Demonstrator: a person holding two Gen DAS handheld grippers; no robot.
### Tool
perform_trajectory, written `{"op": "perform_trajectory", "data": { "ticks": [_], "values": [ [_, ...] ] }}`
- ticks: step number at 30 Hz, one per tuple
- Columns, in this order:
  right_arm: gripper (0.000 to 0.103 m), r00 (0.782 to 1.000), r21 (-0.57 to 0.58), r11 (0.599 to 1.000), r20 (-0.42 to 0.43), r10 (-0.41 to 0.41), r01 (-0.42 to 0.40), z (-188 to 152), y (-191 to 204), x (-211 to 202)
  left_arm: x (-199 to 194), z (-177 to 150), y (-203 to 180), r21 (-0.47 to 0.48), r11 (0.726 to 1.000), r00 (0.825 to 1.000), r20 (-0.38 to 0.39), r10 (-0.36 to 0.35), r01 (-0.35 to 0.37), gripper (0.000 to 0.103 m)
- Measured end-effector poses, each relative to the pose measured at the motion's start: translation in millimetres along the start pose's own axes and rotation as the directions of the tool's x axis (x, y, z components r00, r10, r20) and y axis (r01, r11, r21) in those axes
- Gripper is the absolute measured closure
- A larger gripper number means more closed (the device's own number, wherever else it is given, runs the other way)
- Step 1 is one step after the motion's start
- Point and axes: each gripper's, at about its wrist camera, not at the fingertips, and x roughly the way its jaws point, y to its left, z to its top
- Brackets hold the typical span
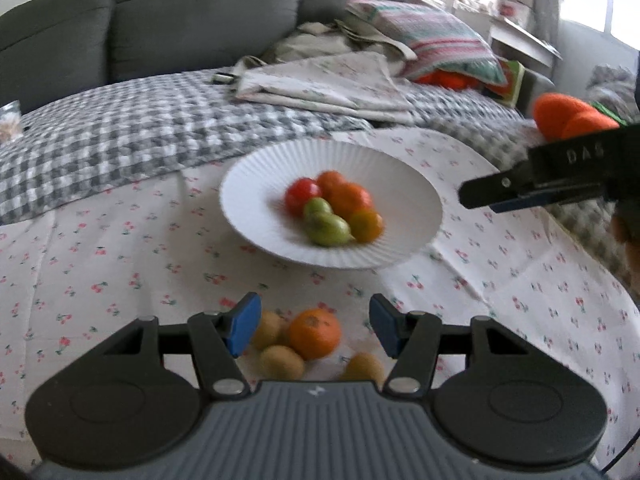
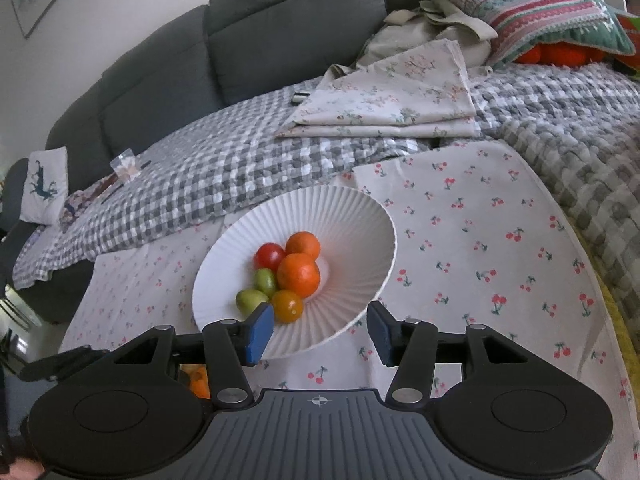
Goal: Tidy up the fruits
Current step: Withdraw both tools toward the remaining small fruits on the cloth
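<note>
Currently, both grippers are held above a cloth [image 2: 472,240] printed with small cherries, which is spread over a checked blanket [image 2: 224,168] in front of a grey sofa [image 2: 248,40].

A white ribbed bowl [image 2: 348,236] is set on the cloth. Six fruits are gathered in its middle: two oranges [image 2: 298,274], a red tomato [image 2: 269,257], two green fruits [image 2: 265,281] and a small yellow-orange fruit [image 2: 286,306], all touching one another.

More fruit is seen loose on the cloth in the left wrist view, nearer than the bowl: an orange [image 1: 314,333] with three brown kiwis [image 1: 281,361] just beside it.

The left gripper [image 1: 313,329] is held over this loose group, its blue pads [image 1: 242,329] spread wide apart with the orange and kiwis framed between them; nothing is gripped.

The right gripper [image 2: 320,332] is poised at the near rim of the bowl, its jaws likewise wide apart and holding nothing. In the left wrist view it [image 1: 500,196] is seen from the side, reaching in from the right next to the bowl.

Folded floral fabric [image 2: 392,96] and a striped cushion [image 2: 532,4] are laid farther back on the blanket.
</note>
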Motion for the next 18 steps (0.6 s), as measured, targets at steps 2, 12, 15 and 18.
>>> {"op": "perform_trajectory", "data": {
  "ticks": [2,12,15,18],
  "values": [
    [0.048,1.0,0.003,1.0,-0.022,-0.003,0.003,-3,1,-1,4,-2,-6,0.028,1.0,1.0,-0.012,-0.007,0.007,0.051],
    [0.044,0.996,-0.049,0.999,-0.085,0.017,-0.021,-20,14,-5,20,-5,-11,0.066,0.998,0.999,-0.039,0.015,-0.012,0.054],
    [0.043,0.996,-0.06,0.998,-0.093,0.017,-0.023,-23,16,-5,24,-7,-9,0.077,0.996,0.998,-0.045,0.036,-0.033,0.054],
    [0.043,0.995,-0.074,0.997,-0.1,0.012,-0.019,-24,18,-3,26,-7,-10,0.099,0.994,0.998,-0.045,0.052,-0.047,0.055]
  ]
}}
